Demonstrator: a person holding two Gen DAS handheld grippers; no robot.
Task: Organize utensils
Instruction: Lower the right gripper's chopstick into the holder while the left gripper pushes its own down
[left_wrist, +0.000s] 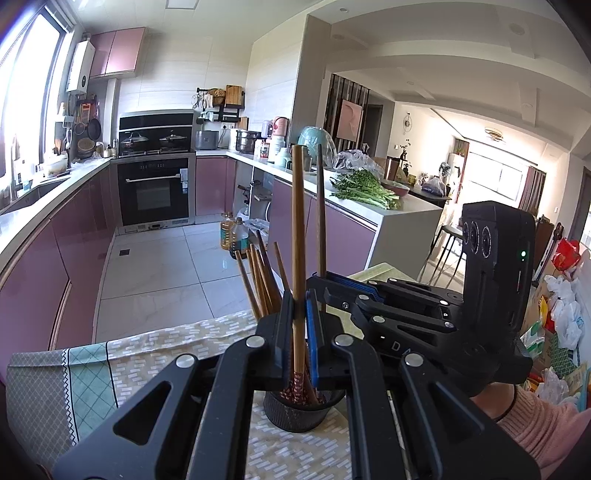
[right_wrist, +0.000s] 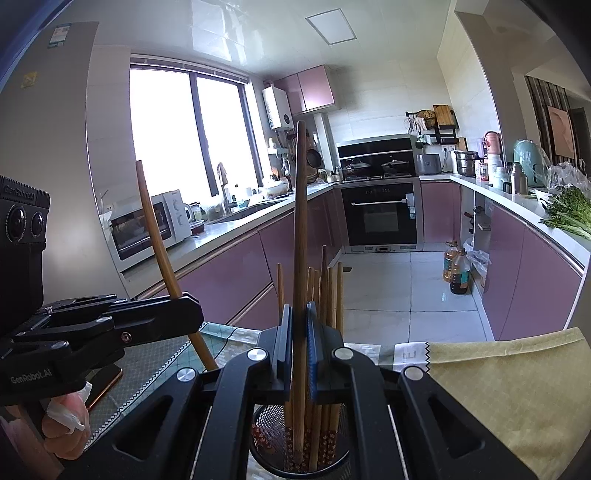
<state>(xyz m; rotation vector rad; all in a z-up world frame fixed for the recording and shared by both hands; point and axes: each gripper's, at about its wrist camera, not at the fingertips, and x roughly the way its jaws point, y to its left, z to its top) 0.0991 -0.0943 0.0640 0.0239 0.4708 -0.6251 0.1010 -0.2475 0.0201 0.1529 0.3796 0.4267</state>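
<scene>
Black mesh utensil holder (right_wrist: 299, 448), upright on a table, holding a bundle of wooden chopsticks (right_wrist: 325, 295) whose patterned red ends sit at the bottom. Left gripper (left_wrist: 300, 325): jaws clamped on one long wooden chopstick (left_wrist: 297, 236), held near vertical with its lower end down inside the holder (left_wrist: 295, 413). Right gripper (right_wrist: 299, 332): jaws clamped on a second long chopstick (right_wrist: 301, 229), likewise upright above the holder, lower end among the bundle. In the left wrist view the right gripper (left_wrist: 325, 284) reaches in from the right with its chopstick (left_wrist: 320, 210) rising beside the first; in the right wrist view the left gripper (right_wrist: 184, 314) enters from the left, its chopstick (right_wrist: 162, 251) appearing tilted. Surface: table covered by a patterned tablecloth (left_wrist: 155, 354), green diamond border and pale brick print; a yellow-green cloth (right_wrist: 517, 384) lies to the right in the right wrist view. Room: kitchen with mauve cabinets (left_wrist: 48, 258), pale countertops, tiled floor (left_wrist: 159, 269), built-in oven (left_wrist: 155, 192) under a stove with two lidded pans, large window (right_wrist: 188, 133), white microwave (right_wrist: 147, 229), oil bottles (right_wrist: 456, 271) on the floor, leafy greens (left_wrist: 364, 190) on the peninsula counter, open living area beyond.
</scene>
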